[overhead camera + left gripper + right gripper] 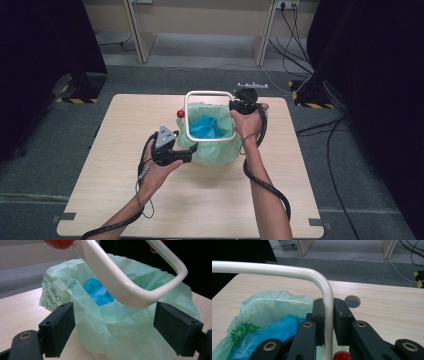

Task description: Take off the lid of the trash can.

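A bin lined with a pale green bag (216, 152) stands mid-table, with a crumpled blue bag (205, 127) inside it. A cream tube frame (210, 93) is tilted up over the bin's mouth, with a red knob (180, 114) at its left side. My right gripper (235, 106) is shut on the frame's right side; in the right gripper view its pads clamp the tube (328, 307) just below the bend. My left gripper (189, 151) is at the bag's front left. Its jaws stand wide open around the green bag (130, 332), and neither pad presses on it.
The wooden table (200, 200) has bare room in front of and beside the bin. A round grey cable port (352, 301) sits in the tabletop past the right gripper. Cables and desk legs are on the floor beyond the table.
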The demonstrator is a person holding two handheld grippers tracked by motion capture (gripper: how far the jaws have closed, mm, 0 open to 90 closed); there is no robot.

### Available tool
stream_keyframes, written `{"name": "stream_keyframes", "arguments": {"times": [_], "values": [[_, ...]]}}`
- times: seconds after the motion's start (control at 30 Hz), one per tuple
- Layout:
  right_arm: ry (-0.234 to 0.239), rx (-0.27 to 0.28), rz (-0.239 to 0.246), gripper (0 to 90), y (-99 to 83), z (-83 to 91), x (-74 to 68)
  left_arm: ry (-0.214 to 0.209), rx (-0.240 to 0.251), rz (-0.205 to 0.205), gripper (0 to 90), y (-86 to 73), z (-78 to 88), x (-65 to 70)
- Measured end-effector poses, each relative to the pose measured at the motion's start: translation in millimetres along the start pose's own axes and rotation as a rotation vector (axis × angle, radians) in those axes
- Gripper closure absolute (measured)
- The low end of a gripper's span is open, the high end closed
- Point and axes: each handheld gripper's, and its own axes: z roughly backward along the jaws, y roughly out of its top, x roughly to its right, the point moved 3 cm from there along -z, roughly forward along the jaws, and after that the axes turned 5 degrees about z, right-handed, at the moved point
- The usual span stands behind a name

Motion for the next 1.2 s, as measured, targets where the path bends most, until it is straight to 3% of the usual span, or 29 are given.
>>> {"name": "stream_keyframes", "arguments": {"times": [0.27, 0.47, 0.57, 0.83, 1.0, 1.2], "values": [[-0.005, 0.008, -0.036, 80.7, -4.7, 13.1, 19.5, -0.039, 0.015, -0.030, 17.8, 6.7, -4.3, 23.3], [-0.021, 0.018, -0.077, 80.7, -14.3, 28.6, 50.2, -0.078, 0.014, -0.054, 17.8, 9.3, -4.5, 38.0], [-0.027, 0.015, -0.082, 80.7, -18.1, 32.5, 58.4, -0.083, 0.015, -0.058, 17.8, 10.5, -3.6, 39.6], [-0.047, 0.008, -0.126, 80.5, -40.9, 45.9, 96.5, -0.055, 0.007, -0.057, 17.8, 8.3, 1.5, 27.2], [-0.056, 0.011, -0.185, 80.4, -61.8, 55.2, 126.0, -0.022, -0.005, -0.063, 17.8, 1.1, 3.2, 16.3], [-0.082, 0.009, -0.216, 80.4, -79.9, 64.7, 150.2, 0.019, -0.018, -0.051, 17.8, -10.1, 4.7, 1.9]]}}
